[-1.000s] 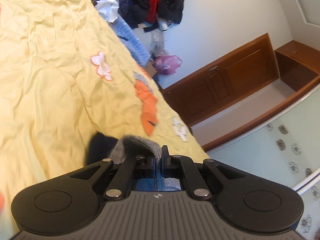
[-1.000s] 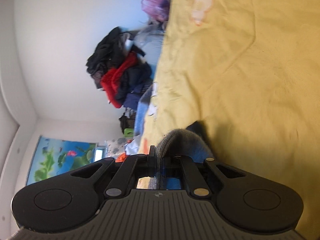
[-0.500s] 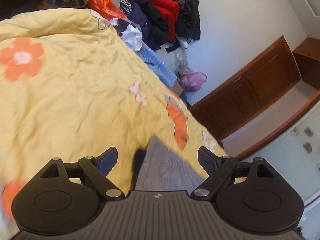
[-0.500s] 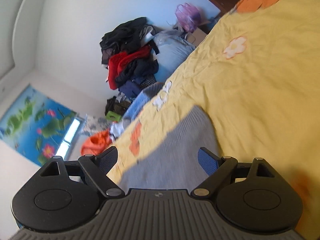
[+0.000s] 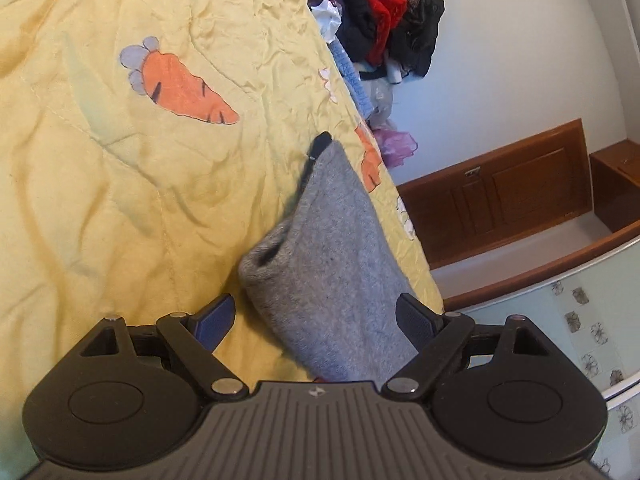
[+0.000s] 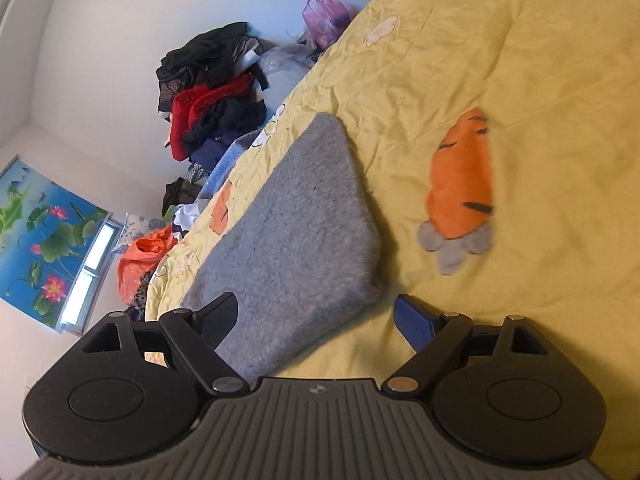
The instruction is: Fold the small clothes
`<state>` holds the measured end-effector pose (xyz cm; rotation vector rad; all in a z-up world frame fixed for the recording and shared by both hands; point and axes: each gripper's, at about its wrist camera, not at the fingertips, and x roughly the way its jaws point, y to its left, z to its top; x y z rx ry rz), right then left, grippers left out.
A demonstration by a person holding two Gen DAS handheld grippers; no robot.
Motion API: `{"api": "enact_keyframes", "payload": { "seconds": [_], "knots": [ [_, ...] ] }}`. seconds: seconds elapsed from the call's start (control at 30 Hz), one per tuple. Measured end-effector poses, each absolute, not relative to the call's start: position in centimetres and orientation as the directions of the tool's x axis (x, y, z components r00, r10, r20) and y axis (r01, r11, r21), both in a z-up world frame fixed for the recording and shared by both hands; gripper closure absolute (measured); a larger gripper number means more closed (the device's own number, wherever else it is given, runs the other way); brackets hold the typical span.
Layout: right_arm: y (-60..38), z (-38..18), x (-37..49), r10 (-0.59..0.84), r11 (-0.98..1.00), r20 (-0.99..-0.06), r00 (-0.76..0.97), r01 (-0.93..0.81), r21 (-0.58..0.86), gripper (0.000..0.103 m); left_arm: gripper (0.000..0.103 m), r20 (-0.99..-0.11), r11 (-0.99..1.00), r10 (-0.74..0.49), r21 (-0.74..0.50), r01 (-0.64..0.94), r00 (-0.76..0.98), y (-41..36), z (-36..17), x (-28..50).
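The left tongs [image 5: 316, 322] stood spread wide and grasping nothing, the grey knit garment [image 5: 332, 276] lying loose between their blue pads [image 5: 214, 318]; it rested on the yellow bedspread [image 5: 120, 200], a rolled, open-mouthed end at about ten o'clock from the tongs and a dark scrap [image 5: 320, 144] poking out at its far tip near twelve. To my eye the fold looked laid but not tidy; the step would go best by pressing that puffed end flat and squaring the edges before any new fold, gripping near a corner and not the bulky middle.

The right tongs [image 6: 316, 320] were likewise released and empty; from there the grey knit garment [image 6: 292, 232] ran from seven o'clock up toward twelve as a flat slab, its near corner just ahead of the open fingers.

As for room: the bedspread's edge lay close along the garment's far side, with a heap of clothes [image 6: 212, 92] beyond at eleven o'clock, so I judged little slack there; toward the printed carrot [image 6: 460, 188] at two o'clock the bed lay open, the safer way to slide or turn the piece.
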<state>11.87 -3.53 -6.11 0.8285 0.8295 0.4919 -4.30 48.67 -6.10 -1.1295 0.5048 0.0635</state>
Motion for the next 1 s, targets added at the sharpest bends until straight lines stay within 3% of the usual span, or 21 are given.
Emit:
{"api": "enact_keyframes", "payload": {
  "seconds": [0.1,0.3,0.47,0.5,0.53,0.57,0.6,0.77,1.0],
  "knots": [
    [-1.6,-6.1,12.9,0.660,0.601,-0.440,0.609,-0.076,0.796,0.017,0.004,-0.388,0.425,-0.217,-0.864,-0.271,0.896,48.3,-6.0,-2.5],
    [0.2,-6.2,13.7,0.643,0.620,-0.436,0.630,-0.095,0.779,0.019,0.005,-0.432,0.423,-0.204,-0.848,-0.319,0.879,48.2,-5.6,0.5],
    [0.5,-6.8,13.8,0.622,0.638,-0.440,0.648,-0.093,0.765,0.038,0.009,-0.438,0.483,-0.133,-0.812,-0.327,0.889,46.9,-5.6,0.2],
    [0.6,-7.0,14.0,0.622,0.640,-0.452,0.639,-0.083,0.764,0.057,0.024,-0.450,0.503,-0.099,-0.792,-0.346,0.887,46.4,-5.6,0.0],
    [0.7,-7.6,14.5,0.638,0.630,-0.469,0.611,-0.063,0.774,0.087,0.062,-0.474,0.523,-0.078,-0.768,-0.368,0.877,46.0,-5.8,0.1],
    [0.7,-8.4,14.9,0.645,0.620,-0.487,0.588,-0.030,0.784,0.092,0.082,-0.512,0.533,-0.081,-0.747,-0.397,0.855,45.9,-6.3,0.5],
    [0.5,-8.9,15.0,0.651,0.597,-0.465,0.600,-0.026,0.802,0.092,0.095,-0.539,0.526,-0.088,-0.739,-0.421,0.838,46.0,-7.0,0.9],
    [0.9,-7.8,15.2,0.646,0.605,-0.461,0.609,-0.039,0.795,0.091,0.097,-0.549,0.570,-0.083,-0.711,-0.412,0.832,46.4,-6.0,1.3],
    [-0.9,-3.2,12.1,0.669,0.581,-0.367,0.646,-0.146,0.801,0.091,0.099,-0.476,0.664,-0.124,-0.692,-0.283,0.871,46.2,-0.6,-1.2]
  ]
}}
